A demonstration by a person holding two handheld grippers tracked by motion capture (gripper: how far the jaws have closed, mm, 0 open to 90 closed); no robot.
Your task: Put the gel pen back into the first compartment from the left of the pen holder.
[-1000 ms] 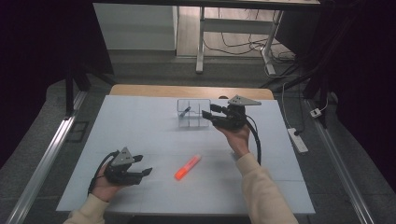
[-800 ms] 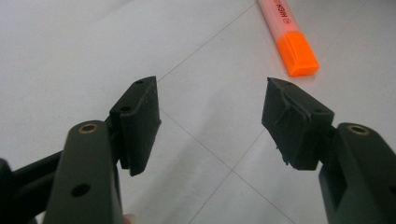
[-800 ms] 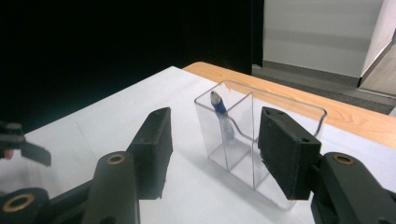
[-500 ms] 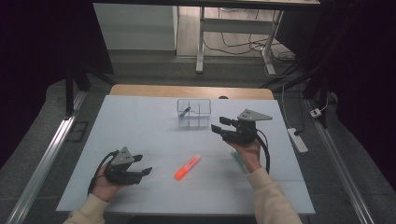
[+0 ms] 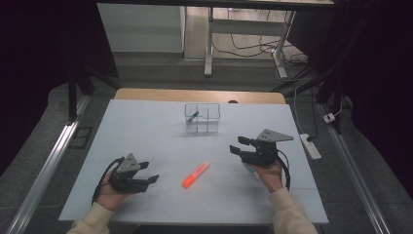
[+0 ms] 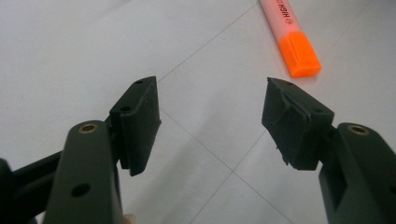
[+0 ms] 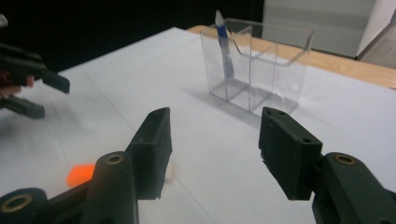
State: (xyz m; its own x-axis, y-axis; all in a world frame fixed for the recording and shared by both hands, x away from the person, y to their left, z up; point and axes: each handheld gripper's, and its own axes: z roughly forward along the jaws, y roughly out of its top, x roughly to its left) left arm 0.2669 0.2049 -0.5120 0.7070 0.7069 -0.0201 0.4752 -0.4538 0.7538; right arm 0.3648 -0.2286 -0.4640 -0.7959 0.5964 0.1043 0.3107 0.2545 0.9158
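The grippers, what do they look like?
Both are black. The left gripper and right gripper each carry a grey three-cornered plate on top and trail a black cable. Each has two flat black jaws on arms with brass-ringed holes. Light sleeves cover the person's forearms.

Highlighter (image 5: 195, 174) lies on table (image 5: 146, 126), before the organizer (image 5: 201, 118).

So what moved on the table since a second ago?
The right gripper pulled back from beside the clear organizer toward the person's side of the table, its jaws open and empty. The left gripper stayed put, jaws open. The orange highlighter lies where it was, and the blue pen stands in the organizer as before.
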